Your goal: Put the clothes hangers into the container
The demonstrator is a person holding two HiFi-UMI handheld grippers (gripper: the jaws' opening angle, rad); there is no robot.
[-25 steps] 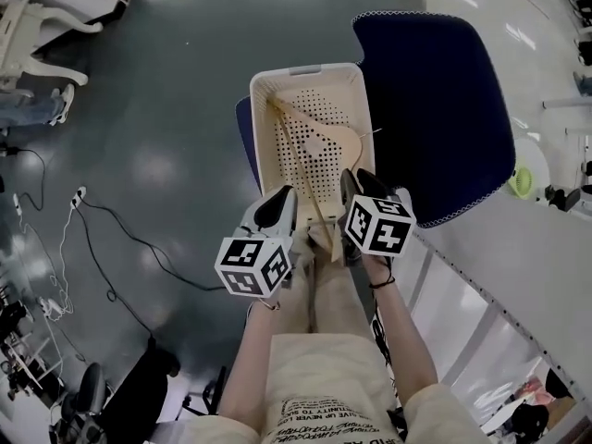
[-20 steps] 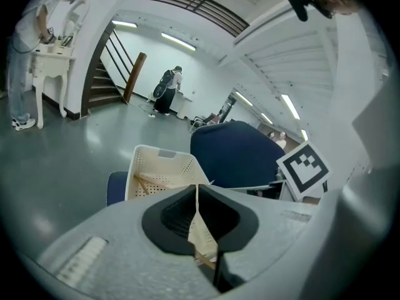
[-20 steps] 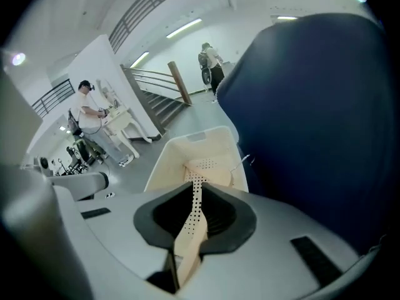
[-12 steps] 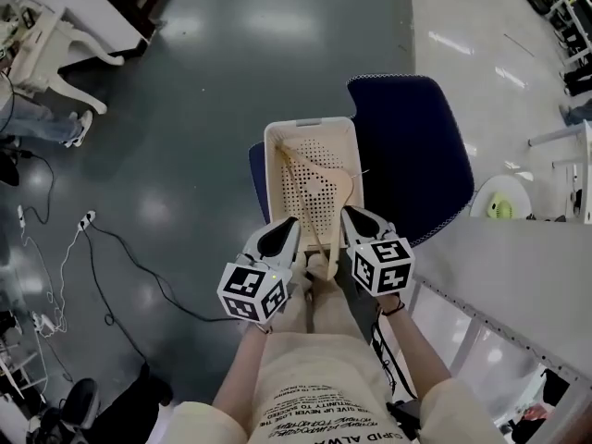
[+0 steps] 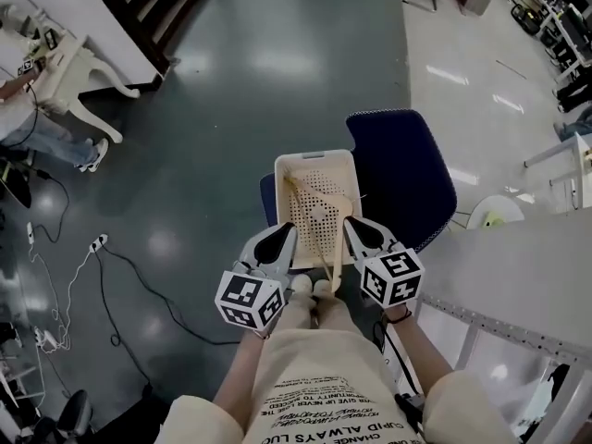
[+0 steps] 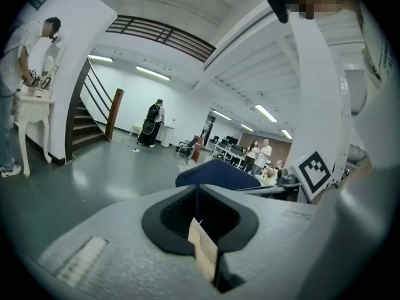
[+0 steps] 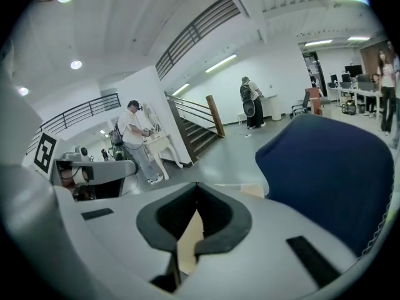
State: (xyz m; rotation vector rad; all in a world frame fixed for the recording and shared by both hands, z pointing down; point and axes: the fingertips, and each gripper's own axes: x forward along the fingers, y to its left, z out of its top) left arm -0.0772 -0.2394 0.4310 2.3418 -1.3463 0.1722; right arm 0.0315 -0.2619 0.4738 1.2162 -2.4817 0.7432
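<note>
A cream perforated basket stands on a dark blue chair. Wooden hangers lie in it, and one long arm sticks out over its near end. My left gripper is at the basket's near left side and my right gripper at its near right side. In the left gripper view the jaws are closed, with a strip of perforated basket wall pinched between them. A smooth tan strip, seemingly the basket's rim, is caught in the closed jaws in the right gripper view.
Grey glossy floor surrounds the chair. A white table edge runs along the right. A cable and power strip lie on the floor at left, near a white desk with a person beside it. Stairs rise at the back.
The head view has pulled back, so the basket and chair look smaller and farther off. Both grippers have stayed at the basket's near end, drawn in closer to its sides.
</note>
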